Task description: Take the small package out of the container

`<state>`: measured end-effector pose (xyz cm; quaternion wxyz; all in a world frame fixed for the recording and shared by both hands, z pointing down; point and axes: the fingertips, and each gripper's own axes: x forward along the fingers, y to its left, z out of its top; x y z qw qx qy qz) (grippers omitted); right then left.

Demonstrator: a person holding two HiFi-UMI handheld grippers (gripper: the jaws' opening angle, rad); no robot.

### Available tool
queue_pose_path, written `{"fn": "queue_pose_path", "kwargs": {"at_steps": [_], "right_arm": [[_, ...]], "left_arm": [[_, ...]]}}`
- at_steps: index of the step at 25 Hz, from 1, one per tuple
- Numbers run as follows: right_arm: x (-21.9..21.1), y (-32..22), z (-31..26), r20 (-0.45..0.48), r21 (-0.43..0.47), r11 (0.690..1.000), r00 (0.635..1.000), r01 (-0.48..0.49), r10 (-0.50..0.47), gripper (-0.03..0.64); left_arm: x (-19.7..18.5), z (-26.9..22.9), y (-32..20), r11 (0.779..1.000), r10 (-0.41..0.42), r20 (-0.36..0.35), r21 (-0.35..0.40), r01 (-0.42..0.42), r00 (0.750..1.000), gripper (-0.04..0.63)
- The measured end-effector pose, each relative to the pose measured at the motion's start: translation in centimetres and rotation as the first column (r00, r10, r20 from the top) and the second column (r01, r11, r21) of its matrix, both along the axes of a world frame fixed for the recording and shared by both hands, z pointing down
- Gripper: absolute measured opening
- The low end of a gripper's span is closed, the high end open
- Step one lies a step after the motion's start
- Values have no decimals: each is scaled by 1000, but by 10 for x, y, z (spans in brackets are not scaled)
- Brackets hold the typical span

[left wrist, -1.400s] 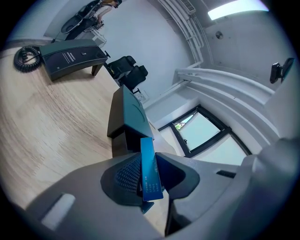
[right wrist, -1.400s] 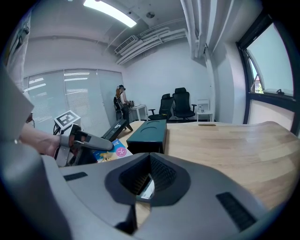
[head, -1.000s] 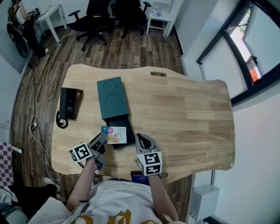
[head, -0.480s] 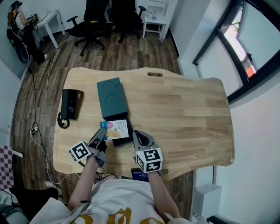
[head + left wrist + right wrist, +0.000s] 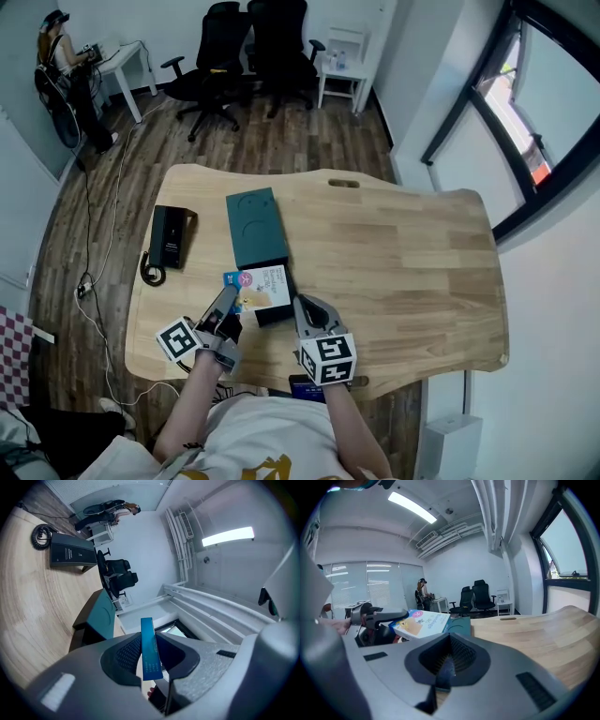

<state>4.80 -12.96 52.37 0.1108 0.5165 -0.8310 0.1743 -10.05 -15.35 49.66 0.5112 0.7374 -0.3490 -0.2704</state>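
Over the open near end of the dark teal cardboard container (image 5: 255, 225), pinched by its blue edge in the closed jaws of the left gripper (image 5: 228, 298): flat white-and-blue small package (image 5: 262, 288), seemingly lifted free. Removal largely done, judging by that; only setting down on the pale wooden table (image 5: 403, 253) left. Cartoon picture and pink badge on top, print unreadable. Beside it, right gripper (image 5: 307, 310), jaws together, empty.

The package (image 5: 262, 287), mid-frame, is white with a blue edge and a pink dot. The box (image 5: 255, 225) above it is dark teal. The counter (image 5: 403, 253) is pale wood grain. The left claw (image 5: 227, 297) and right claw (image 5: 304, 306) are grey, with black-and-white marker cubes.
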Motion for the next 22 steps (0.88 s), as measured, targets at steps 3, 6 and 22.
{"fn": "queue_pose_path", "kwargs": {"at_steps": [3, 6, 22], "right_arm": [[4, -1, -8, 3, 21, 999, 1000, -24, 24, 3], [11, -2, -16, 9, 53, 997, 999, -48, 48, 3], [16, -1, -25, 43, 77, 995, 997, -62, 59, 3]], "left_arm": [[-3, -10, 2, 1000, -10, -9, 17, 10, 1000, 95], [-7, -13, 4, 999, -24, -28, 21, 24, 999, 95], [-15, -11, 8, 999, -48, -60, 10, 49, 997, 95]]}}
